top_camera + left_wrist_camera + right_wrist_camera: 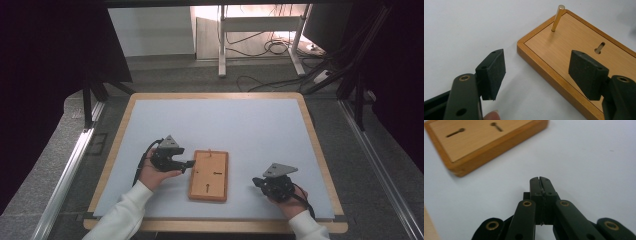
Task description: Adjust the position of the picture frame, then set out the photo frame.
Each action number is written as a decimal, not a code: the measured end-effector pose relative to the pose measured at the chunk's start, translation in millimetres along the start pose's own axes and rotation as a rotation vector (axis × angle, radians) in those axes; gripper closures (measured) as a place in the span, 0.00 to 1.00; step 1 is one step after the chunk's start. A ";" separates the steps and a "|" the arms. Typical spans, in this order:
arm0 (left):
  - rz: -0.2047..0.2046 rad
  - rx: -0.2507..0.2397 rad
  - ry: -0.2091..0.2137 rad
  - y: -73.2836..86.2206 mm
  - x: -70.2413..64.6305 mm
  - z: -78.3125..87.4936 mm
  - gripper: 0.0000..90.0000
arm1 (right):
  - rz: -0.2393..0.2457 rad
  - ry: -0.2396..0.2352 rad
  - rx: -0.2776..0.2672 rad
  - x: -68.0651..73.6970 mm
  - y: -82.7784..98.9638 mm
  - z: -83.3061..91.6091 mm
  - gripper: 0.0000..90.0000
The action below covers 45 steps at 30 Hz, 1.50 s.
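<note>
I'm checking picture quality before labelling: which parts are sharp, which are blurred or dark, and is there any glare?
High view: the wooden board and blue mat are evenly lit, the sides are very dark, and a bright overexposed patch sits at top centre. Left gripper view: the brass pin is sharp, the left claw softer. Right gripper view: the right claw tips are fairly sharp, the board is blurred.

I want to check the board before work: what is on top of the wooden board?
On the wooden board stands one upright brass pin; two keyhole slots are cut in it. What lies under it is hidden.
</note>
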<state>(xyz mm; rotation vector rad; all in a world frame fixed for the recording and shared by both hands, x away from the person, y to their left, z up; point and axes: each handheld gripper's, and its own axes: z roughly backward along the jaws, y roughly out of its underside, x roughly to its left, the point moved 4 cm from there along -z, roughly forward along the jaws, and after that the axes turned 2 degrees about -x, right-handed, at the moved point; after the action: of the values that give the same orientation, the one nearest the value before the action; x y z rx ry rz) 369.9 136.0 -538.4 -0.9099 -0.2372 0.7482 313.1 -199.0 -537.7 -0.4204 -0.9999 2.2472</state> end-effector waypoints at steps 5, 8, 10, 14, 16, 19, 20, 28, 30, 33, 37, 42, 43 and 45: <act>-0.002 0.006 0.001 1.1 -0.2 -1.5 0.33 | -0.019 0.021 -0.002 -9.8 4.2 3.0 0.97; -0.009 0.009 0.001 1.7 0.0 -2.3 0.33 | -0.012 0.014 -0.003 -9.5 4.0 1.6 0.87; -0.009 0.010 0.003 1.8 -0.2 -2.4 0.33 | -0.006 0.006 -0.004 -8.9 3.9 1.1 0.81; -0.017 0.018 0.002 2.7 -0.4 -3.4 0.33 | -0.009 0.005 -0.007 -5.1 3.9 -2.4 0.50; -0.024 0.022 -0.001 3.0 -0.4 -3.5 0.33 | -0.015 0.024 -0.015 -4.9 3.4 -2.8 0.42; -0.027 0.019 0.004 2.8 -0.6 -3.5 0.33 | -0.026 0.030 -0.023 -5.5 2.7 -2.4 0.37; -0.041 0.006 0.035 1.7 -2.0 -3.5 0.33 | -0.024 0.032 -0.028 -5.6 2.3 -2.3 0.33; -0.088 -0.015 0.042 -3.8 -2.3 -7.5 0.34 | -0.010 0.022 -0.031 -4.2 2.7 -3.9 0.29; -0.092 -0.022 0.045 -6.9 -1.8 -9.5 0.34 | -0.012 0.023 -0.034 -3.4 2.4 -4.5 0.28; -0.105 -0.027 0.064 -13.6 -3.2 -16.2 0.34 | -0.008 0.024 -0.030 -2.7 2.4 -5.2 0.28; -0.121 -0.024 0.077 -22.3 -7.3 -24.1 0.33 | -0.016 0.029 -0.019 -2.0 1.9 -6.3 0.28; -0.152 -0.009 0.103 -32.9 -10.4 -40.5 0.39 | -0.015 0.023 -0.011 0.1 1.9 -8.4 0.28; -0.152 -0.009 0.103 -32.9 -10.4 -40.5 0.41 | -0.015 0.023 -0.011 0.1 1.9 -8.4 0.28; -0.166 -0.006 0.119 -37.4 -10.8 -49.6 0.45 | -0.012 0.021 -0.006 1.0 2.2 -9.5 0.28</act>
<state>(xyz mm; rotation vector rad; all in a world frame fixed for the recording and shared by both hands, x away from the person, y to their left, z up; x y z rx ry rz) 404.2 83.1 -537.9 -0.9253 -0.2071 0.5386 316.3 -194.2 -545.6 -0.4385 -0.9964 2.2247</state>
